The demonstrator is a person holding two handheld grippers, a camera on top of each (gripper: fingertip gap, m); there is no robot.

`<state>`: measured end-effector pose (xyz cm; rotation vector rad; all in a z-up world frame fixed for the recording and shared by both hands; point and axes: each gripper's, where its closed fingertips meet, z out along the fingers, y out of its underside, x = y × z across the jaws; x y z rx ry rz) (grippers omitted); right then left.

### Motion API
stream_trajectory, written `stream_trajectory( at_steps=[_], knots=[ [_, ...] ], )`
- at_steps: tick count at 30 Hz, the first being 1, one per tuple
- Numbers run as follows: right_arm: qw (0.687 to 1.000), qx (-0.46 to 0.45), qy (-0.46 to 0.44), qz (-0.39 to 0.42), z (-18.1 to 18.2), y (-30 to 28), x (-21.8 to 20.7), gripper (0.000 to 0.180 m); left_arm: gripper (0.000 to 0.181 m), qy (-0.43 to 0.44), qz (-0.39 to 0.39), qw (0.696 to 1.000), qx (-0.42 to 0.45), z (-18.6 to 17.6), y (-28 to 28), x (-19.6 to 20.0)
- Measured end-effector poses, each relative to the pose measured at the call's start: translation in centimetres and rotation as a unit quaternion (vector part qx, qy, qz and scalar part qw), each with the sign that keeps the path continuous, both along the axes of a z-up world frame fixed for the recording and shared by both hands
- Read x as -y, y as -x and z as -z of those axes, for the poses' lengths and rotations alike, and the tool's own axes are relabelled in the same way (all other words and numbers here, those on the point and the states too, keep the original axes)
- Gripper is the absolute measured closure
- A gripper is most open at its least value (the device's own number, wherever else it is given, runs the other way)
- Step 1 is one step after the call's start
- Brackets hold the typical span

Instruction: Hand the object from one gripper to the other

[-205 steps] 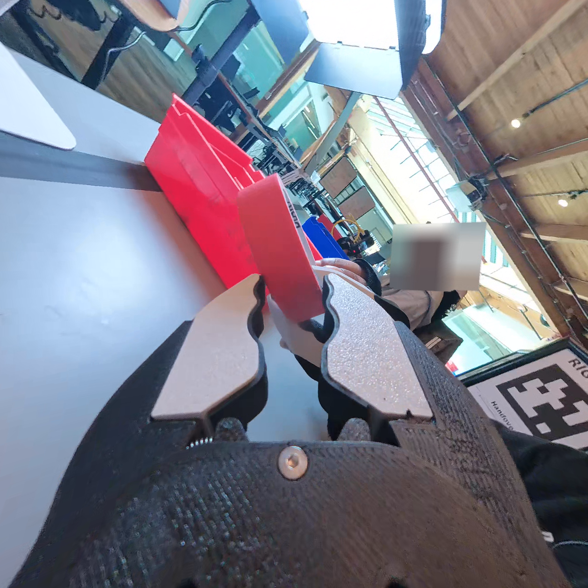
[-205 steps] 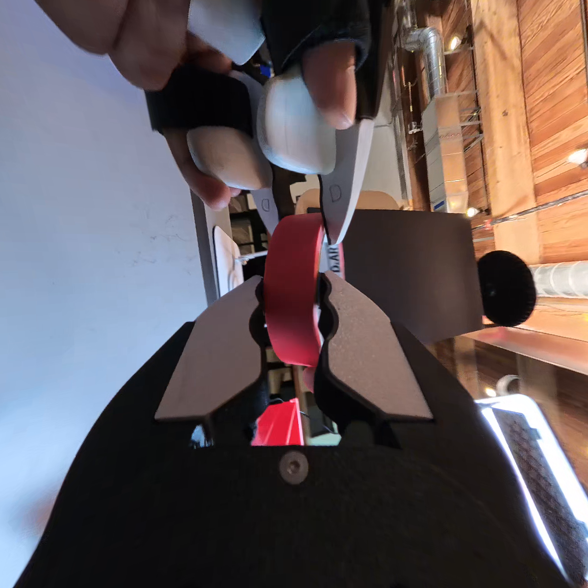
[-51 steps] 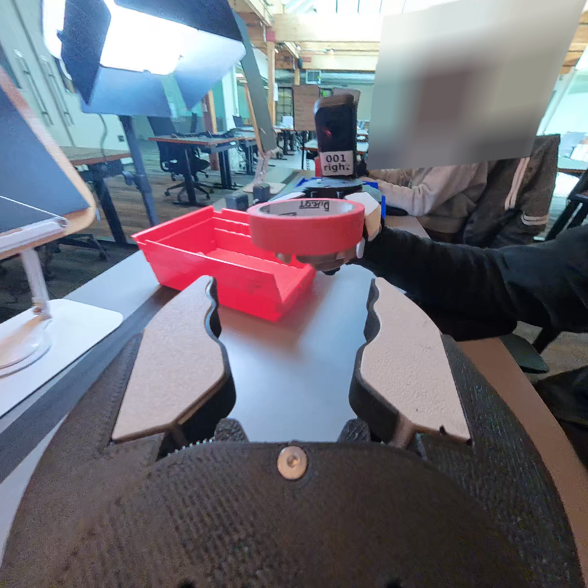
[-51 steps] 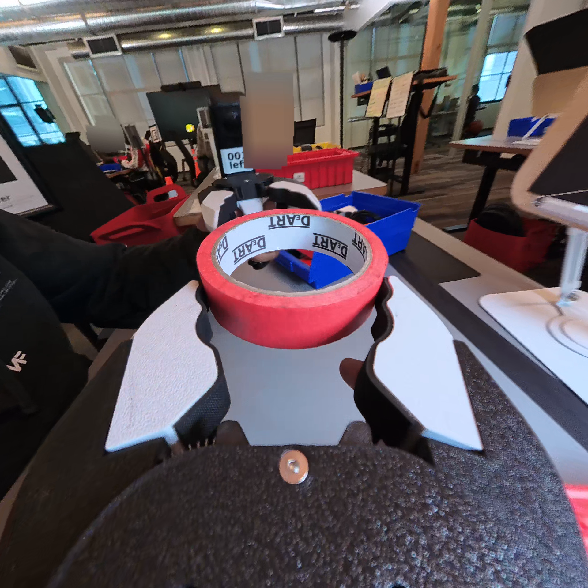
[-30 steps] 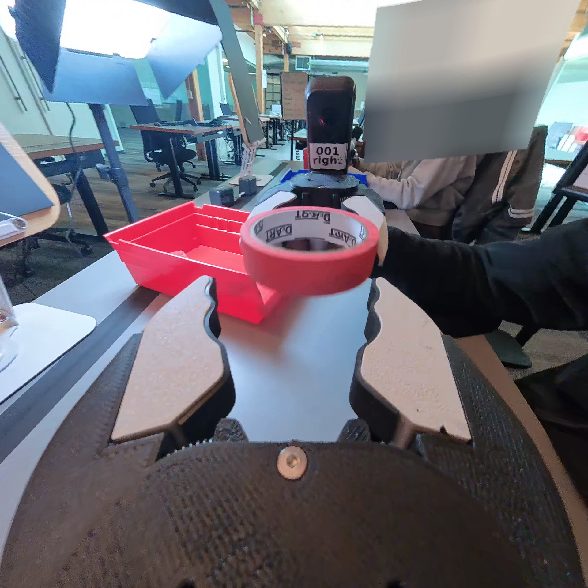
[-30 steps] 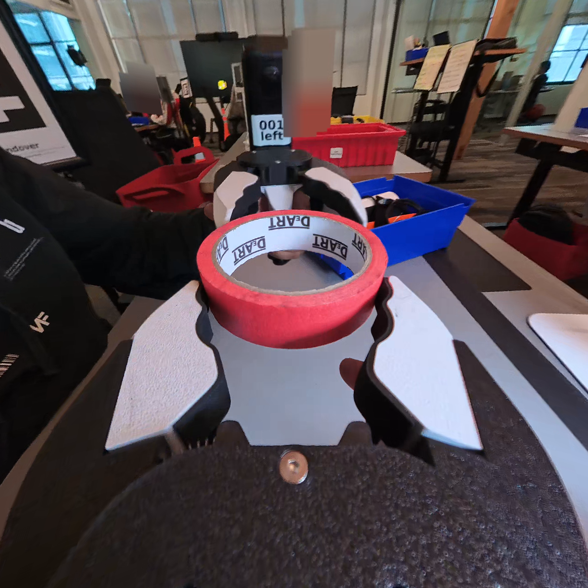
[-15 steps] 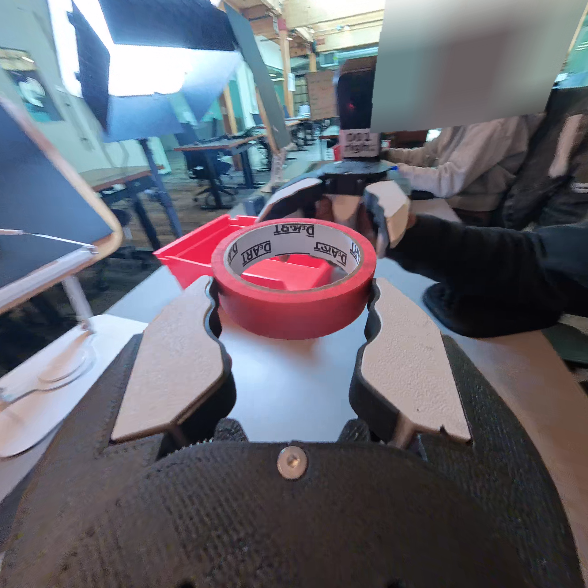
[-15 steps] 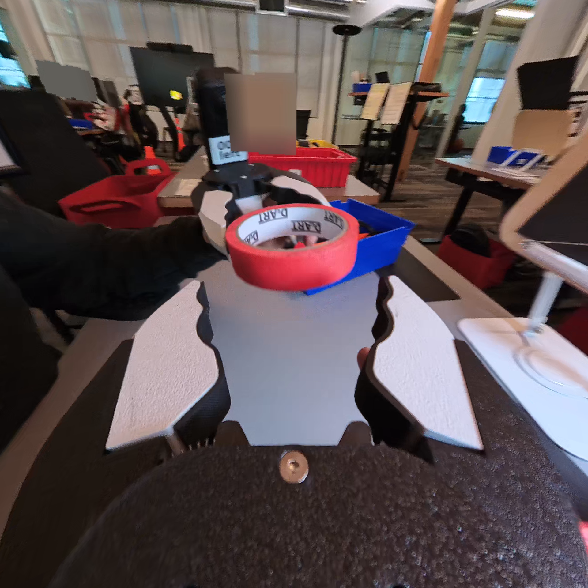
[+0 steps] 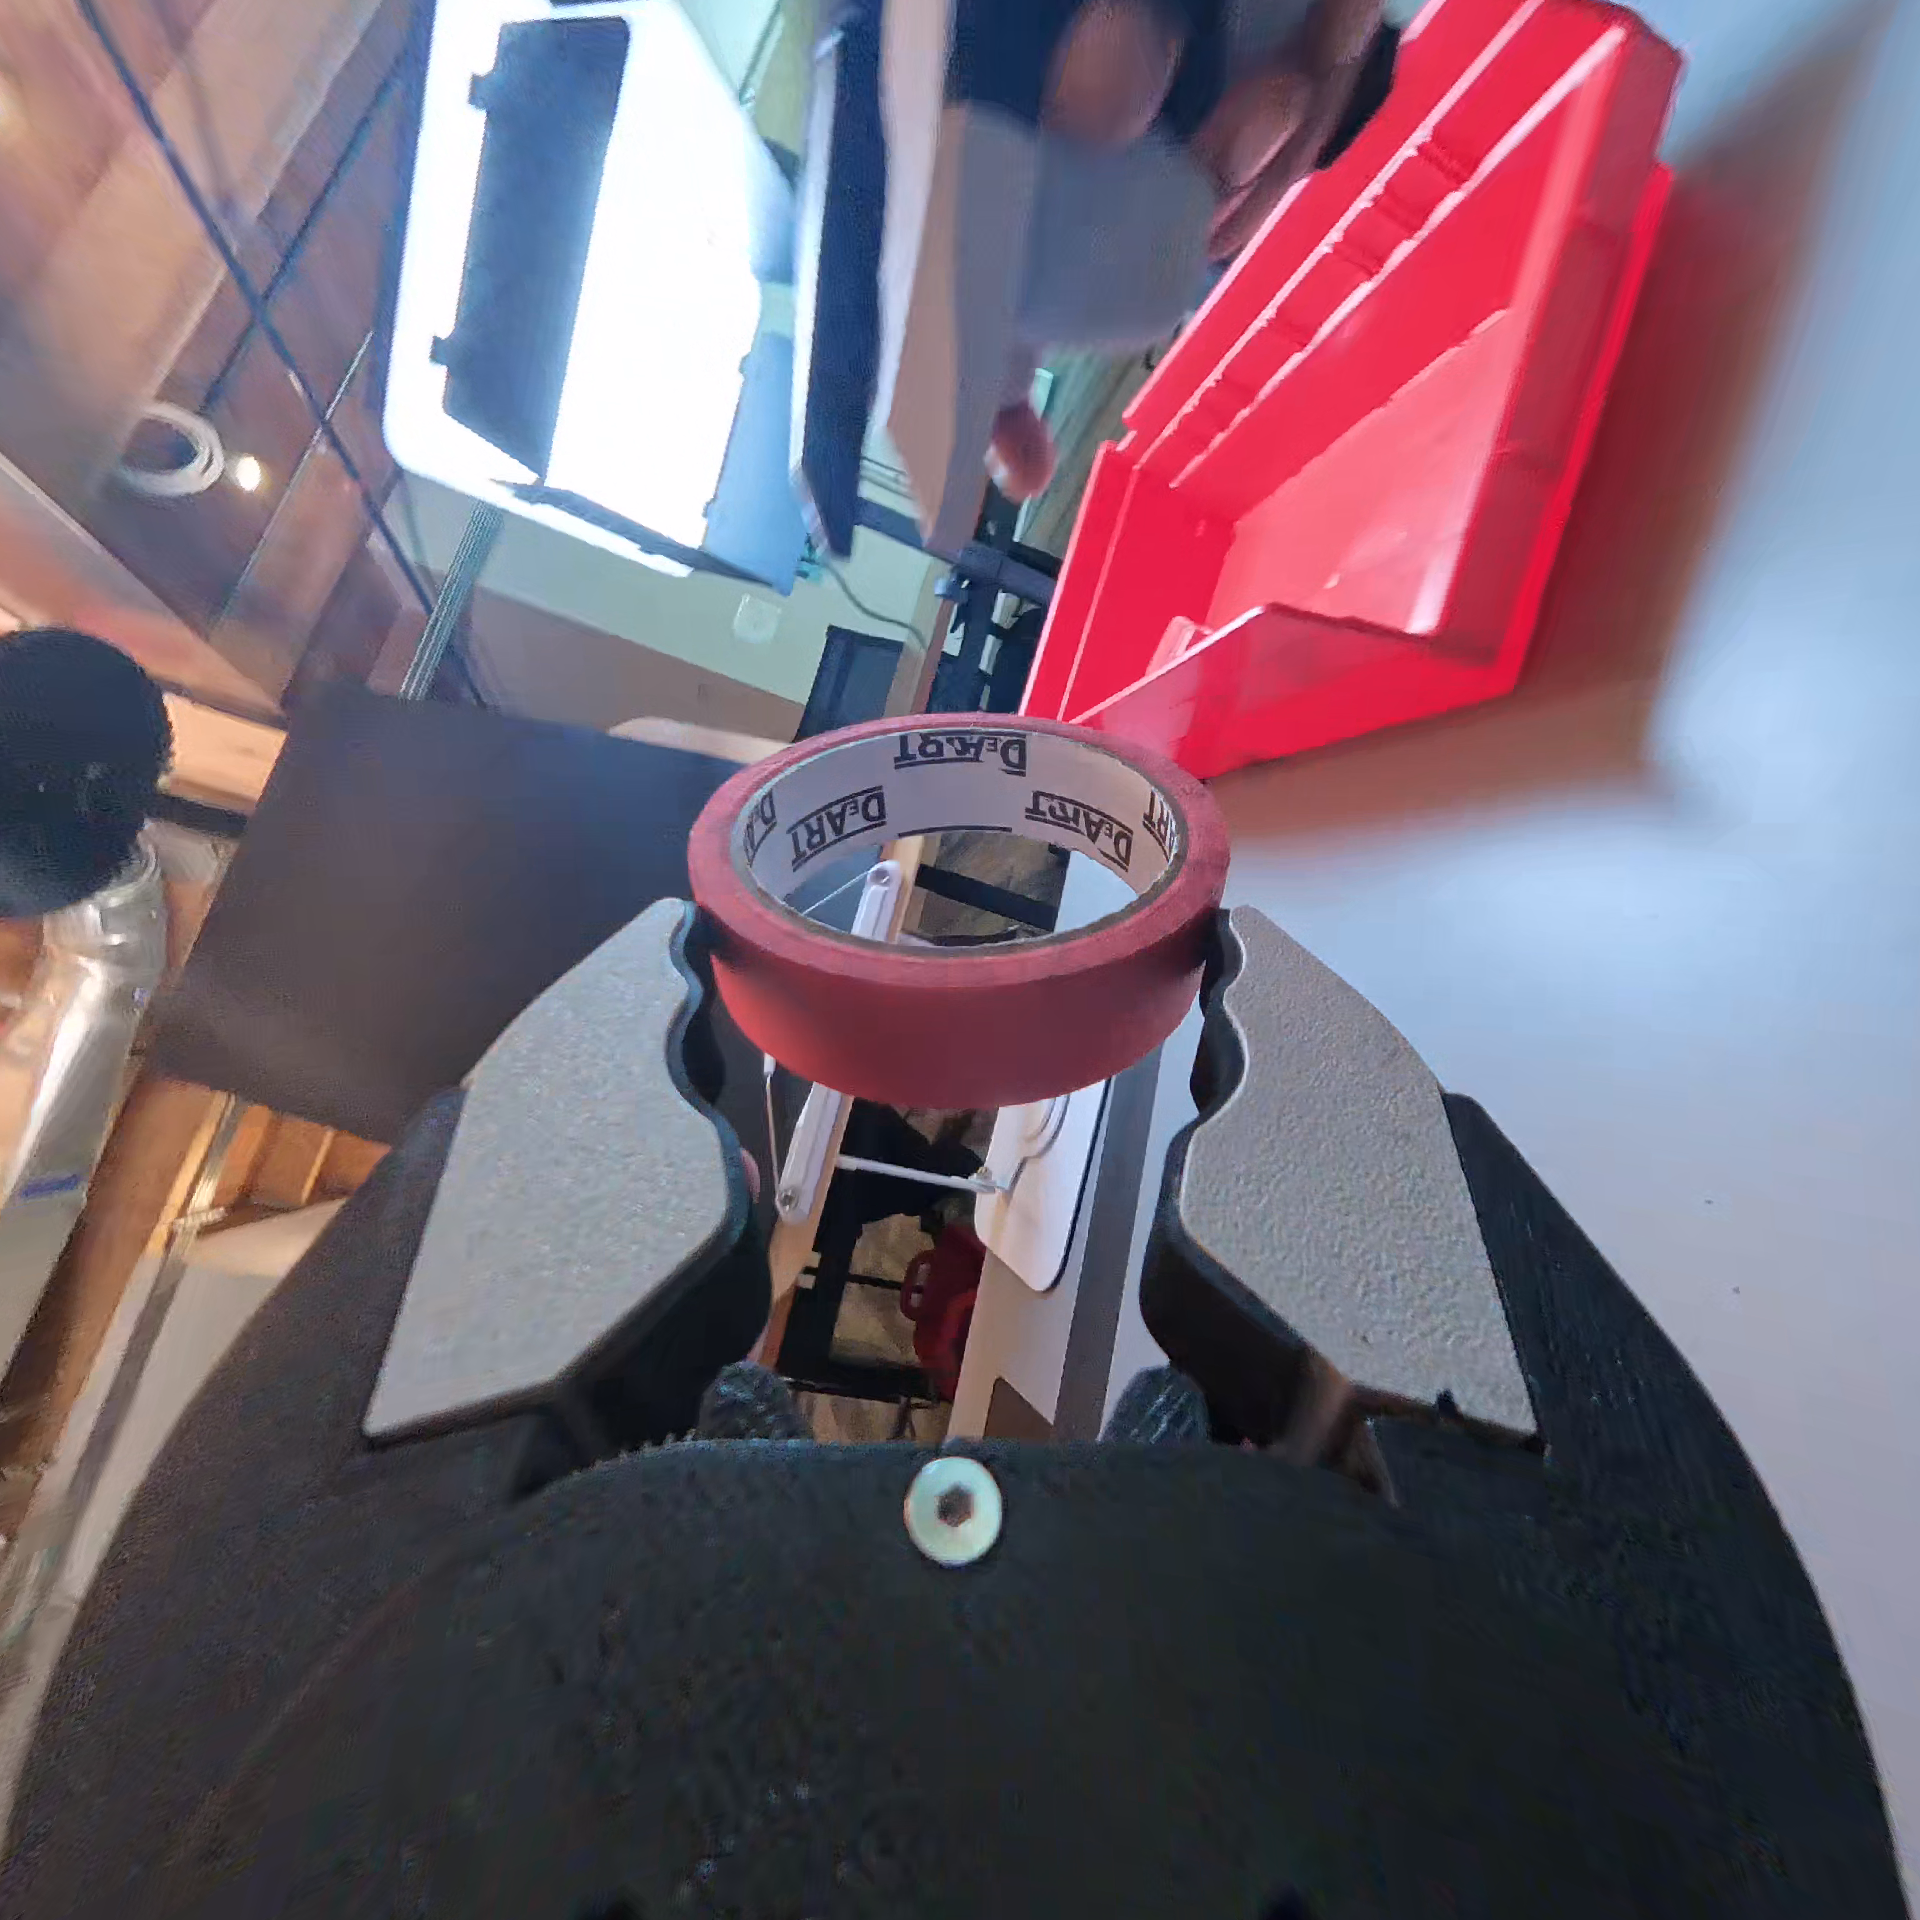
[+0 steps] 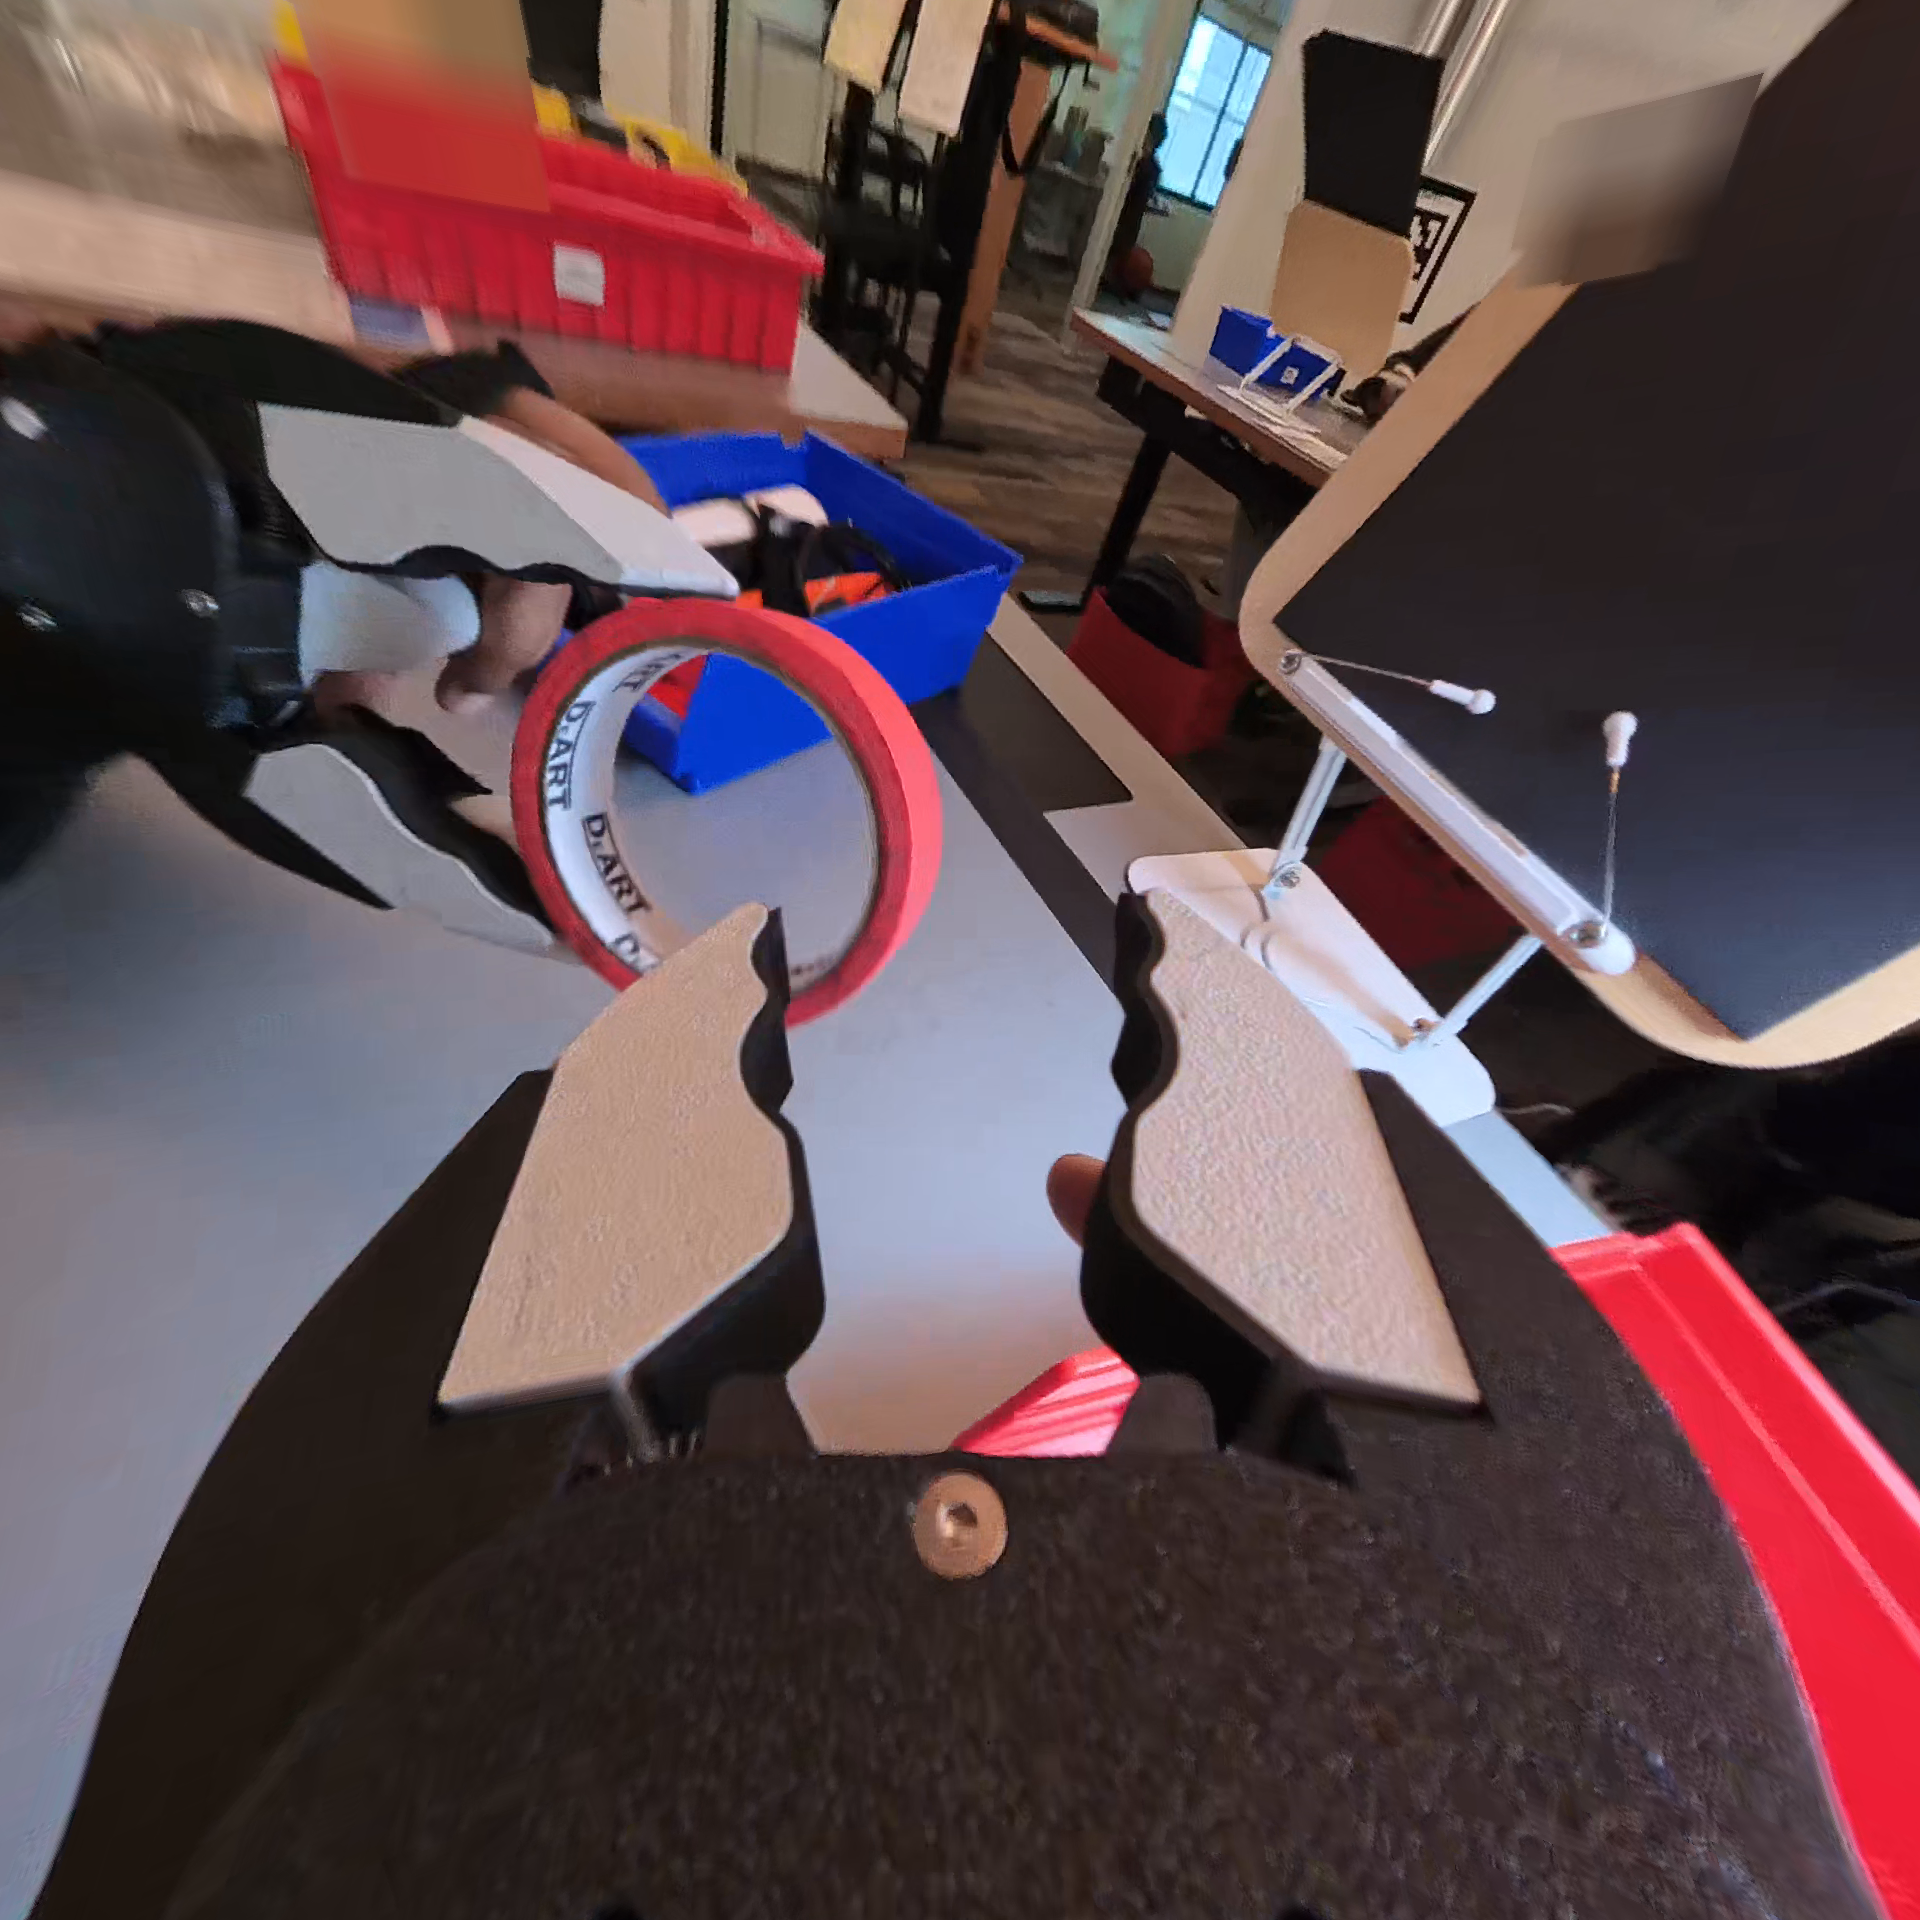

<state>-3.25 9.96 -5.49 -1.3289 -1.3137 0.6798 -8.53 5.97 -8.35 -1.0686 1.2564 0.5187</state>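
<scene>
Your left gripper (image 9: 951,935) clamps the red roll of masking tape (image 9: 956,914).
Your right gripper (image 10: 945,925) gapes empty, the roll at its 11 o'clock above the grey desk (image 10: 260,1091).

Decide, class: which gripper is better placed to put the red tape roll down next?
Left. The left gripper is clamped on the red tape roll; the right gripper is open and empty, clear of the roll.
</scene>
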Motion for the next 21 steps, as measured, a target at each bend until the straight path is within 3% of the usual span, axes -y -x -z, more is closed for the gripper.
stream_trajectory(
  at_steps=[5,7,10,13,15,17,21],
  knots=[
    [0.994,0.084,-0.071,0.002,2.7,1.9,0.9,0.13,0.091,-0.005,0.018,0.999,-0.051,2.5,-2.7,0.6],
    [0.991,0.1,-0.089,-0.007,3.5,2.3,1.2,0.159,0.09,-0.001,0.02,0.998,-0.061,3.1,-3.2,0.7],
    [0.983,0.125,-0.135,0.013,3.9,2.4,0.7,0.162,0.09,0.012,0.014,0.998,-0.064,3.5,-3.1,0.5],
    [0.973,0.143,-0.177,0.029,4.1,2.4,0.2,0.167,0.09,0.05,0.021,0.998,-0.037,3.6,-3.1,0.4],
    [0.969,0.145,-0.193,0.047,4.0,1.9,-0.6,0.169,0.092,0.117,0.024,0.992,0.028,3.3,-2.9,0.2],
    [0.971,0.141,-0.182,0.063,3.6,0.7,-1.7,0.169,0.092,0.204,0.044,0.969,0.128,2.4,-2.4,0.2],
    [0.961,0.136,-0.213,0.116,2.0,-2.6,-4.1,0.17,0.095,0.352,0.101,0.876,0.314,0.2,-0.4,0.0]
  ],
)
